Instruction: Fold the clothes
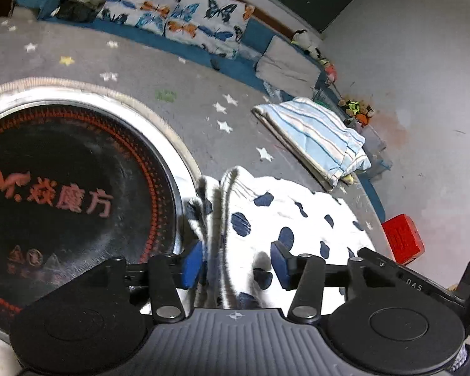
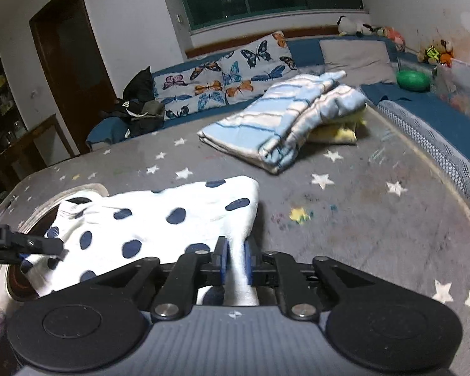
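Two handheld tools work over one white garment (image 2: pixel 159 219) printed with dark navy spots, which lies rumpled on a grey counter (image 2: pixel 376 228) covered in a cloth patterned with white stars. Part of the garment drapes over the steel rim of one round black hotplate (image 1: pixel 65 194) set into the counter, printed with red lettering. The right tool (image 2: pixel 235 261) has its two blue-padded fingers pinched narrowly on a bunched white fold at the garment's near edge. The left tool (image 1: pixel 236 264) has its blue pads set wide apart, with gathered spotted cloth rising between them and touching only the left pad (image 1: pixel 192 264). Farther back on the counter, well apart from the spotted garment, lies one folded stack of blue-and-white striped cloth (image 2: pixel 282 125), resting partly on something yellow. Beyond the counter, a blue bench carries one butterfly-print cushion (image 2: pixel 228 78), a grey cushion (image 2: pixel 357 56) and several soft toys. One red box (image 1: pixel 402 238) shows beside the counter edge.
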The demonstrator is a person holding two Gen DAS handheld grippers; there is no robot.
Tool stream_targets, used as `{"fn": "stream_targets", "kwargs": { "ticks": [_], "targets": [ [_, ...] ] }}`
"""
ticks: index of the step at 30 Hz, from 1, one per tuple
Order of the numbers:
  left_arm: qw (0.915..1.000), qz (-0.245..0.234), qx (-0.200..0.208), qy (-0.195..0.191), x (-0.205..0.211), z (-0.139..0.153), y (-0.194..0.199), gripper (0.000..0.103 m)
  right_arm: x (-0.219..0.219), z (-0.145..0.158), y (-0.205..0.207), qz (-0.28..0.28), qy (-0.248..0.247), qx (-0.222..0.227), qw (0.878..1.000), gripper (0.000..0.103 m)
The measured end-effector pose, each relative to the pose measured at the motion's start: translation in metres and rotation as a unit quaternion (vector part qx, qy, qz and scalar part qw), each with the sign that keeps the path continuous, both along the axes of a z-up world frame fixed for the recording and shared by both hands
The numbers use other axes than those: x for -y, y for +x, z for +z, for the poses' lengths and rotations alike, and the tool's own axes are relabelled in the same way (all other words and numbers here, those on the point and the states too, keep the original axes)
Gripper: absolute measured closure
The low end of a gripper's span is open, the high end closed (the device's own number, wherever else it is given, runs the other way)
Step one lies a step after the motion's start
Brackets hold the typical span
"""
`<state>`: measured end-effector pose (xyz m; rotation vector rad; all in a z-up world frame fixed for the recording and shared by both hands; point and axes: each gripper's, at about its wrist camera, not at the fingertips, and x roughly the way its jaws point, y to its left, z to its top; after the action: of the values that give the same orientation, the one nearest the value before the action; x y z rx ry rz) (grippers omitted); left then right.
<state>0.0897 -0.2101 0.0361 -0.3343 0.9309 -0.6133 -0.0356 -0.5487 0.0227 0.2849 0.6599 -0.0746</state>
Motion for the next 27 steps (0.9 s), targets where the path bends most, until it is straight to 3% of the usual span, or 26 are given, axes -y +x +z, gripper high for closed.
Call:
{"fn": "stream_targets", "kwargs": {
  "ticks": [5, 9, 11, 16, 22, 27],
  "targets": [
    [0.9965, 0.0, 0.076, 0.035, 0.0, 0.024, -0.008, 0.052, 0.0, 0.014, 0.003, 0.003, -0.025, 0.017, 1.0, 0.078],
    [0.9927, -0.03, 0.112, 0.036, 0.014, 0.037, -0.013, 0.076, -0.009, 0.023, 0.018, 0.028, -0.024, 0.027, 0.999, 0.064],
    [0.9902, -0.062, 0.12, 0.037, 0.026, 0.037, -0.014, 0.079, -0.014, 0.021, 0.028, 0.04, -0.026, 0.021, 0.999, 0.064],
    [0.9888, -0.092, 0.106, 0.05, 0.051, 0.024, 0.004, 0.083, -0.02, 0.01, 0.049, 0.051, -0.025, 0.006, 0.998, 0.063],
    [0.9913, -0.08, 0.08, 0.068, 0.06, 0.004, 0.035, 0.085, -0.017, -0.001, 0.072, 0.051, -0.027, -0.013, 0.998, 0.063],
    [0.9945, -0.068, 0.056, 0.057, 0.055, -0.008, 0.049, 0.086, -0.014, -0.011, 0.09, 0.052, -0.032, -0.033, 0.998, 0.062]
  ]
}}
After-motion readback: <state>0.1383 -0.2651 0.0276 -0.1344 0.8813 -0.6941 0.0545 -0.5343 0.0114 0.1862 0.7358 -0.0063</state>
